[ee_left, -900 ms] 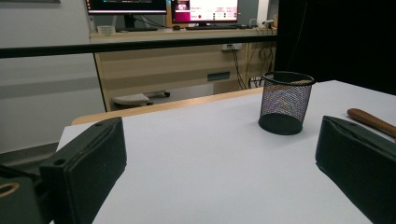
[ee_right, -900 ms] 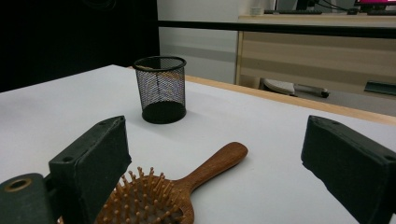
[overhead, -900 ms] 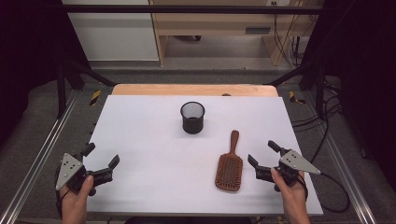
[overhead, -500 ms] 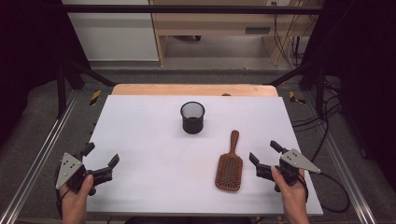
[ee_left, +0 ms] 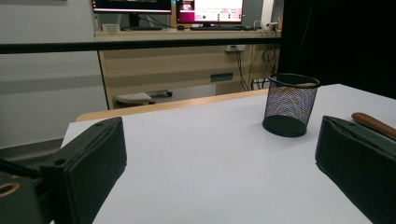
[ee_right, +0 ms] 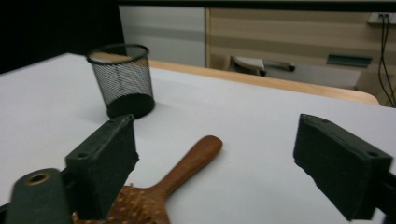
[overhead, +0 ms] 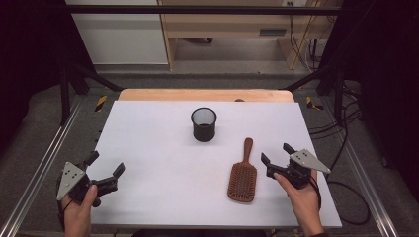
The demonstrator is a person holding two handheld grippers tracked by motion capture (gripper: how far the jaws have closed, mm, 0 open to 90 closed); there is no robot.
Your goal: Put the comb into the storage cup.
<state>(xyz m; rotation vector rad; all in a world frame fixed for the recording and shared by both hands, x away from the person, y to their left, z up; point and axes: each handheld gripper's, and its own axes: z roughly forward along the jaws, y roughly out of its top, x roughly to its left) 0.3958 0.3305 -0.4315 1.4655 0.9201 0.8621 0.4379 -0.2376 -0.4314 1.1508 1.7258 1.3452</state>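
A wooden hairbrush (overhead: 242, 174) lies bristles up on the white table (overhead: 148, 148), its handle pointing away from me. A black mesh cup (overhead: 203, 124) stands upright beyond it, near the table's middle. My right gripper (overhead: 275, 153) is open just right of the brush, level with the base of its handle and not touching it. In the right gripper view the brush (ee_right: 187, 163) lies low between the wide jaws (ee_right: 215, 140), with the cup (ee_right: 121, 79) behind. My left gripper (overhead: 106, 164) is open and empty at the table's front left. The left gripper view (ee_left: 219, 140) looks toward the cup (ee_left: 290, 105) and the brush handle (ee_left: 373, 123).
A wooden strip (overhead: 207, 95) borders the table's far edge. Metal rails (overhead: 44, 163) run along both sides. Cables (overhead: 346, 128) trail on the floor at the right. A desk with monitors (ee_left: 168, 7) stands beyond the table.
My right gripper has edged slightly forward beside the brush. The left gripper, the brush and the cup have stayed where they were.
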